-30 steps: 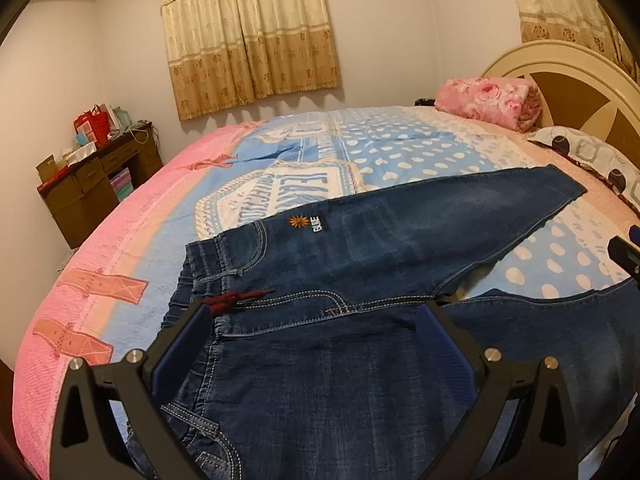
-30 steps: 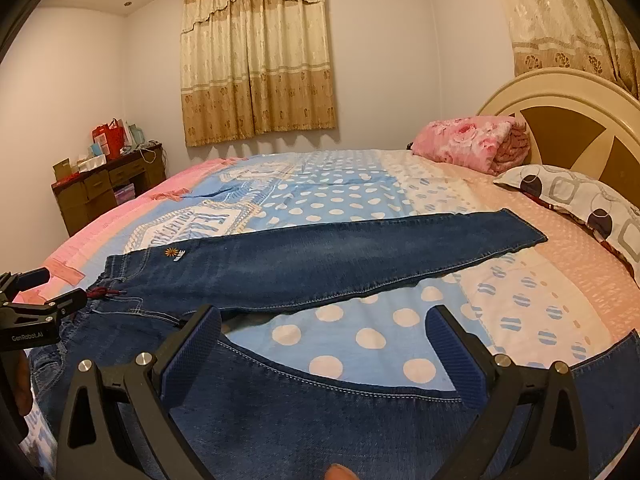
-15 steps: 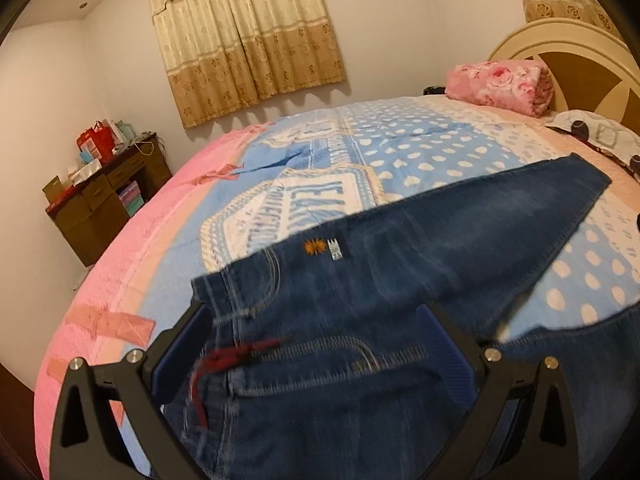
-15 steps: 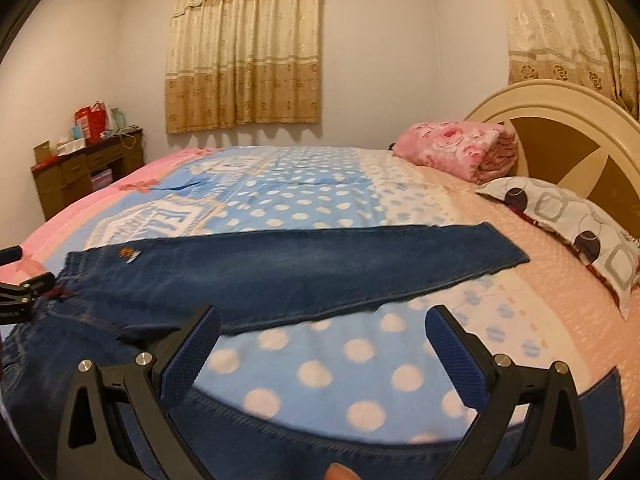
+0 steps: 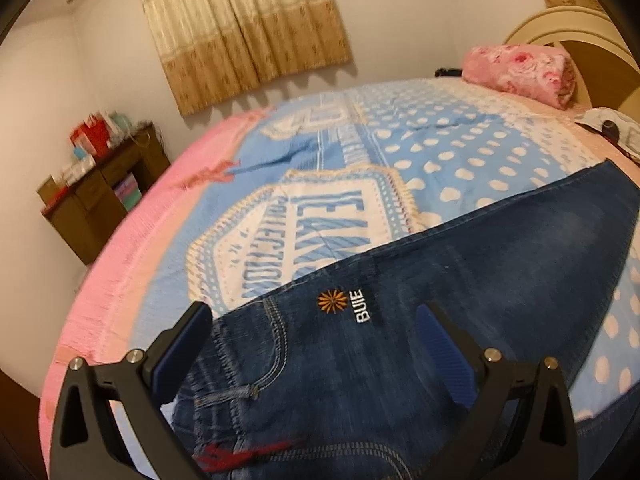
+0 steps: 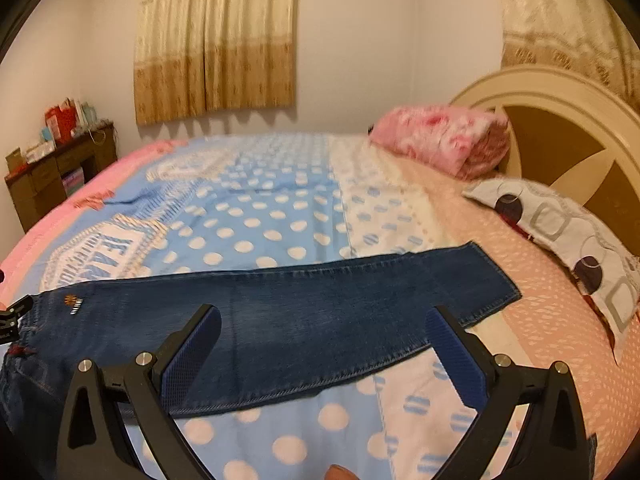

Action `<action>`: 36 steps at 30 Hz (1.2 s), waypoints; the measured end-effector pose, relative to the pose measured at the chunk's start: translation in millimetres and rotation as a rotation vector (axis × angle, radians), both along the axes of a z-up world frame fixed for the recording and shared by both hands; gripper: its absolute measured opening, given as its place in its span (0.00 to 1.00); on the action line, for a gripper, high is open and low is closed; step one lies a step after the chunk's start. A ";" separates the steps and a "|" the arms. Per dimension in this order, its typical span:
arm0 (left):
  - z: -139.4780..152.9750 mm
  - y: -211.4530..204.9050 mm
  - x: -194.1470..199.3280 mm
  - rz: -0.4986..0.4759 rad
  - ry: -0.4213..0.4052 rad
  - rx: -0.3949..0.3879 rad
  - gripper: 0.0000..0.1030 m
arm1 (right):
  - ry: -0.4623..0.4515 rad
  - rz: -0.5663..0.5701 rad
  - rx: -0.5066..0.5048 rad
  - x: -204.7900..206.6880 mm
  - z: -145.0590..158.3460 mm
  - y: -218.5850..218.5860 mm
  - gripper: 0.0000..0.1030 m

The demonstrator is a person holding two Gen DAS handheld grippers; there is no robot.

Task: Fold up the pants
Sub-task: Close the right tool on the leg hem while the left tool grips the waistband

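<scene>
Dark blue jeans [image 5: 420, 300] lie flat on the bed, waist to the left, one leg stretching right toward the headboard. An orange flower patch [image 5: 332, 302] marks the hip, and a red drawstring [image 5: 240, 450] shows at the waist. My left gripper [image 5: 314, 346] hovers open over the waist and pocket area with nothing between its fingers. My right gripper [image 6: 324, 354] is open above the far leg [image 6: 320, 312], whose hem [image 6: 496, 276] lies toward the pillows. The other gripper's tip [image 6: 14, 314] shows at the left edge.
The bedspread [image 6: 260, 216] is blue with white dots and pink edges. A pink folded blanket [image 6: 440, 140] and a patterned pillow [image 6: 560, 232] lie by the cream headboard [image 6: 560, 128]. A wooden dresser [image 5: 100, 196] with clutter stands at the far left wall under curtains.
Both grippers have moved forward over the jeans toward the far leg. The near leg, which filled the bottom of both views, has dropped almost out of them.
</scene>
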State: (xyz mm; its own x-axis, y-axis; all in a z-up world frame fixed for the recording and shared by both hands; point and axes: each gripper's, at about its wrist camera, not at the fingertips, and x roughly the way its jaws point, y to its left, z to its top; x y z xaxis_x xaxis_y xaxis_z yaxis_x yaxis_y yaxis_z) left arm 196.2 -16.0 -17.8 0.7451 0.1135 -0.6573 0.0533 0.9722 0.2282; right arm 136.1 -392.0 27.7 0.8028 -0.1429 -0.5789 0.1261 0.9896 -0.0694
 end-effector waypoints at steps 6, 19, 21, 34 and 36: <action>-22.4 11.7 51.6 0.017 0.119 -0.056 1.00 | 0.177 -0.016 0.197 72.9 -21.2 -42.2 0.99; -53.8 12.6 129.3 -0.045 0.236 -0.041 1.00 | 0.433 -0.193 0.389 203.6 -79.4 -97.0 0.99; -57.5 15.3 138.5 -0.062 0.252 -0.050 1.00 | 0.450 -0.213 0.389 218.9 -85.8 -99.0 0.99; -75.8 17.5 164.3 -0.160 0.279 -0.040 1.00 | 0.537 -0.416 0.388 263.7 -109.8 -158.4 0.98; -79.0 15.5 163.5 -0.168 0.288 -0.046 0.98 | 0.546 -0.433 0.398 266.3 -116.3 -160.8 0.98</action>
